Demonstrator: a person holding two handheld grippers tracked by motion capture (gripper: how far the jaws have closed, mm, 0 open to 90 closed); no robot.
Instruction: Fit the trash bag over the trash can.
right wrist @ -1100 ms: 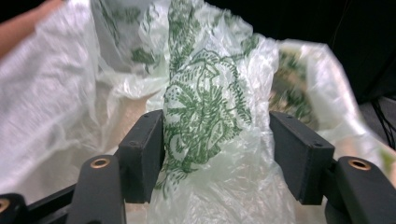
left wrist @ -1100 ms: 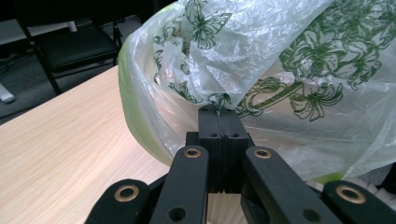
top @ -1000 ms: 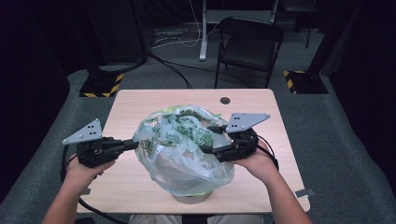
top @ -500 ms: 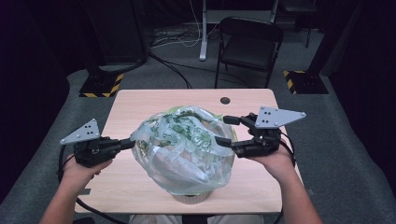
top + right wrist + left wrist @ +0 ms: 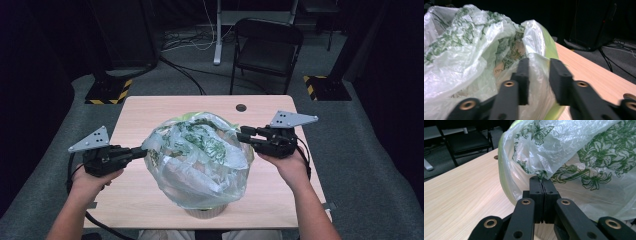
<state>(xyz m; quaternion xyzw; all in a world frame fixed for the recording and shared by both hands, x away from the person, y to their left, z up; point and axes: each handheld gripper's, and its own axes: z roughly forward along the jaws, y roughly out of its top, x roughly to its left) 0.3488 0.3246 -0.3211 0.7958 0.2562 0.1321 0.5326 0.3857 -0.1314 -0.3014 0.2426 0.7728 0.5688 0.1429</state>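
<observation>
— Left tool (image 5: 541, 187)? Clamped tight on a fold of the green-printed plastic bag (image 5: 200, 160), at the bag's left side, holding that edge out and steady.

— And the right tool (image 5: 539, 75)? Jaws just been closing, a flap of the bag's rim between them, gap visible on both sides of the film, so not yet pinching. Probably after the opposite edge, to spread or pull the film across the container (image 5: 205, 212) underneath.

— Where exactly, the bag? Middle of the tabletop (image 5: 145, 110), ballooned over a pale round container peeking out at the near edge; lime-green rim just visible at the top of the bundle.

— Why held from both sides? Likely to keep the thin film taut; one anchor on the left, a fresh grip sought on the right.

— Surface? Light wood grain, bare apart from the bundle, small dark cable hole (image 5: 241, 107) near the far edge.

— Room? Dark curtains, grey carpet, a black folding chair (image 5: 267, 50) beyond the tabletop, cables on the floor, yellow-and-black striped stand bases (image 5: 107, 92) on either side.
</observation>
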